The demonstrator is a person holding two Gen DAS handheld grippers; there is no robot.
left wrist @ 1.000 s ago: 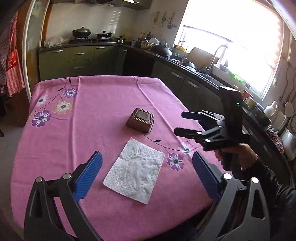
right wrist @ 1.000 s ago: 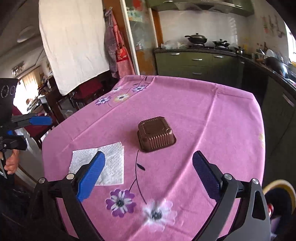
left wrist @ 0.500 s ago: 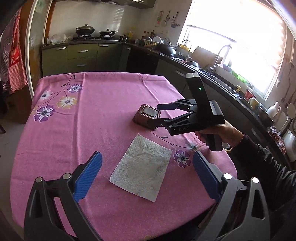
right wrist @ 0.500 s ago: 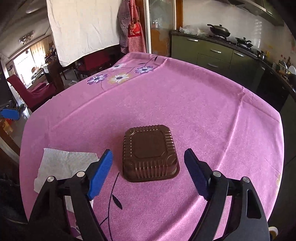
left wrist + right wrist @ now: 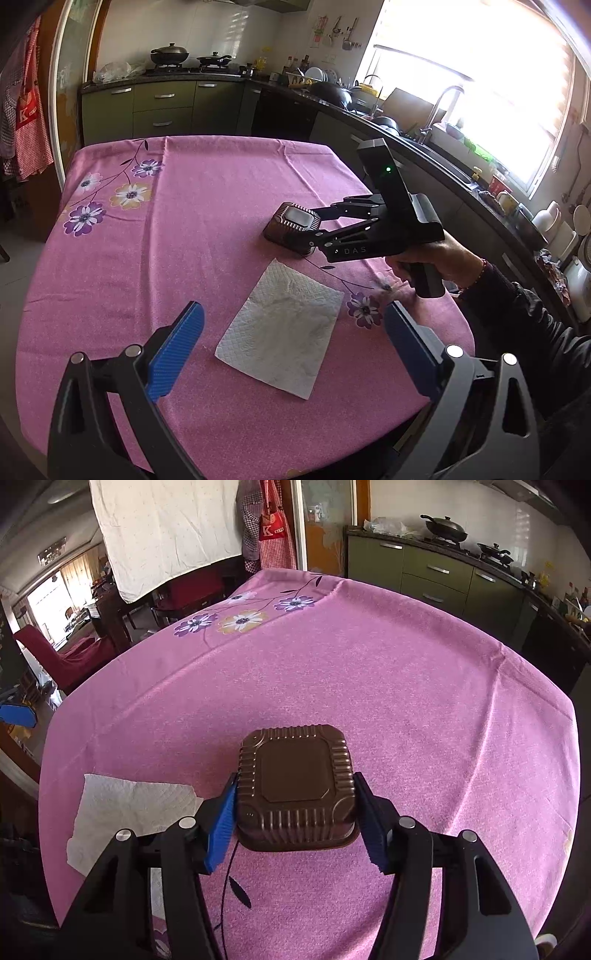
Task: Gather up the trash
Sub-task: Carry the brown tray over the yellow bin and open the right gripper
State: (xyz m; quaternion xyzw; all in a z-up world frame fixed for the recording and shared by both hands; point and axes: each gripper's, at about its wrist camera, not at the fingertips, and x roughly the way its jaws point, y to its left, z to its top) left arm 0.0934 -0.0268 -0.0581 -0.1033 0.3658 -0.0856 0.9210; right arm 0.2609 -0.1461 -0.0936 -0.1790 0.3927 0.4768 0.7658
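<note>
A brown ribbed plastic tray (image 5: 297, 786) lies upside down on the pink tablecloth (image 5: 369, 679). My right gripper (image 5: 295, 823) has closed on it, one blue pad against each side; the tray still rests on the cloth. In the left wrist view the same tray (image 5: 293, 227) sits between the right gripper's fingers (image 5: 321, 236). A white paper napkin (image 5: 282, 328) lies flat in front of my left gripper (image 5: 291, 354), which is open and empty above the table's near edge. The napkin also shows in the right wrist view (image 5: 125, 812).
The table has edges close on the near and right sides. Green kitchen cabinets (image 5: 162, 107) and a counter with a sink (image 5: 424, 136) run behind and to the right. A red chair (image 5: 62, 653) and a hanging white sheet (image 5: 166, 531) stand past the far side.
My right gripper moved forward to the brown tray and closed its fingers on its sides. My left gripper stayed open and drifted slightly over the napkin.
</note>
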